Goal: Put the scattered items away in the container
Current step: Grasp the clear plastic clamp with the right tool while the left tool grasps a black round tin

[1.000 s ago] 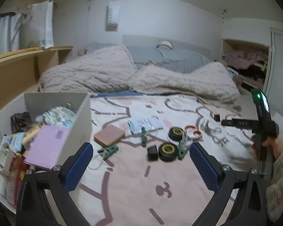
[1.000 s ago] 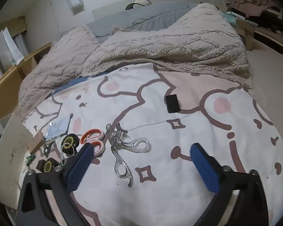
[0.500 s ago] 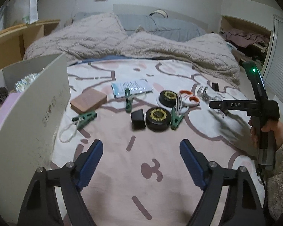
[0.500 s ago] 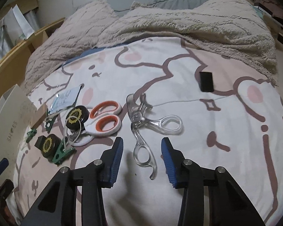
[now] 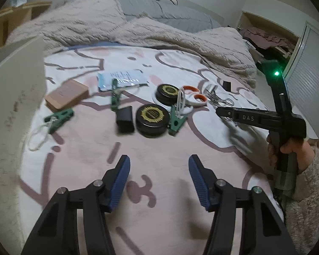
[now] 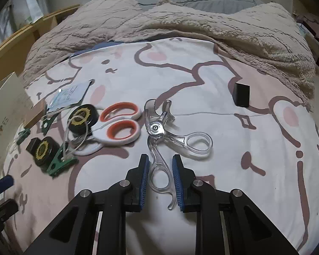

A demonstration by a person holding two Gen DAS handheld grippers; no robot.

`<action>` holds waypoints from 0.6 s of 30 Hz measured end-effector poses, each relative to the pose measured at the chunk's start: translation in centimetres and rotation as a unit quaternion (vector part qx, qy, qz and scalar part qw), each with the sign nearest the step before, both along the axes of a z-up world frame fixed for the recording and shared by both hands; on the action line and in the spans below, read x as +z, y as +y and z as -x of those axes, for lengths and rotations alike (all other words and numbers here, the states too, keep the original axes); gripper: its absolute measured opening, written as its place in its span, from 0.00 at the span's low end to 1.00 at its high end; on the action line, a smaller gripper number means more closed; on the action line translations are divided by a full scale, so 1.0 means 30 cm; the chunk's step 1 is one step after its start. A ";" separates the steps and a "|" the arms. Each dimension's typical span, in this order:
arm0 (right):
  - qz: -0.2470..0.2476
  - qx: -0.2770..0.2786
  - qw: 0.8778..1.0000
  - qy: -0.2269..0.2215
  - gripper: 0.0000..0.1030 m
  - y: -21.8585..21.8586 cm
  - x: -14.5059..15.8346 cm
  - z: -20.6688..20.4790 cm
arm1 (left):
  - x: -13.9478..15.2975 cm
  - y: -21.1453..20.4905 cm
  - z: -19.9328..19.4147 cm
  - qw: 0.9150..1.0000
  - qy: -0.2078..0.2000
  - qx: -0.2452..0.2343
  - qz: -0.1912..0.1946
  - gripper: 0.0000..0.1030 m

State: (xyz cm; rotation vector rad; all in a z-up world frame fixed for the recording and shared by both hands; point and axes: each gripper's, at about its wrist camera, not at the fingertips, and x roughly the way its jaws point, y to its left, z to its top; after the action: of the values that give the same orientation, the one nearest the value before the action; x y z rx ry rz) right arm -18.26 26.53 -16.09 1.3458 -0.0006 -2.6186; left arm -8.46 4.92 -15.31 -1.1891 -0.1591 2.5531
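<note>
Scattered items lie on the bed. A clear plastic scissor-like tool (image 6: pixel 165 140) has one handle loop between the blue pads of my right gripper (image 6: pixel 159 176), whose jaws stand narrow on either side of it; I cannot tell if they touch. Beside it are orange-handled scissors (image 6: pixel 119 127), two black round tins (image 5: pixel 152 116), green clips (image 5: pixel 175 121) and a small black box (image 6: pixel 241 94). My left gripper (image 5: pixel 159 176) is open and empty above the blanket, short of the tins. The white container's wall (image 5: pixel 12 97) is at the left.
A brown pad (image 5: pixel 67 94), a blue-white packet (image 5: pixel 122 79) and a black block (image 5: pixel 125 120) lie near the container. A rumpled beige duvet (image 6: pixel 180 21) covers the far half of the bed. Wooden shelving (image 6: pixel 17 38) runs along the left.
My right gripper has moved forward and down and narrowed from wide open around the clear tool's handle. My left gripper has swung right, away from the container, and narrowed somewhat.
</note>
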 end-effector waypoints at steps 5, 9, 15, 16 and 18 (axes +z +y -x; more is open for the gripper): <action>-0.004 0.016 1.000 -0.003 0.23 -0.028 0.002 -0.029 | -0.030 0.021 0.057 1.000 -0.022 -0.008 -0.014 0.56; -0.003 0.025 1.000 -0.007 0.22 -0.040 0.002 -0.053 | -0.052 0.049 0.100 0.999 -0.030 -0.014 -0.006 0.55; -0.001 0.046 0.999 -0.016 0.22 -0.053 0.008 -0.096 | -0.058 0.049 0.167 1.000 -0.030 0.000 0.009 0.49; 0.001 0.049 0.999 -0.018 0.22 -0.055 0.010 -0.102 | -0.059 0.045 0.176 0.999 -0.030 0.003 0.010 0.48; 0.006 0.059 0.998 -0.022 0.22 -0.061 0.017 -0.117 | -0.063 0.038 0.193 0.999 -0.032 0.007 0.012 0.46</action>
State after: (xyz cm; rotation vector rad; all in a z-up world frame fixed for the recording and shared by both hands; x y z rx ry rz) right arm -14.75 24.70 -15.57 1.3563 0.0550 -2.4881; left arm -14.26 6.05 -17.21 -1.2824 -0.1524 2.5369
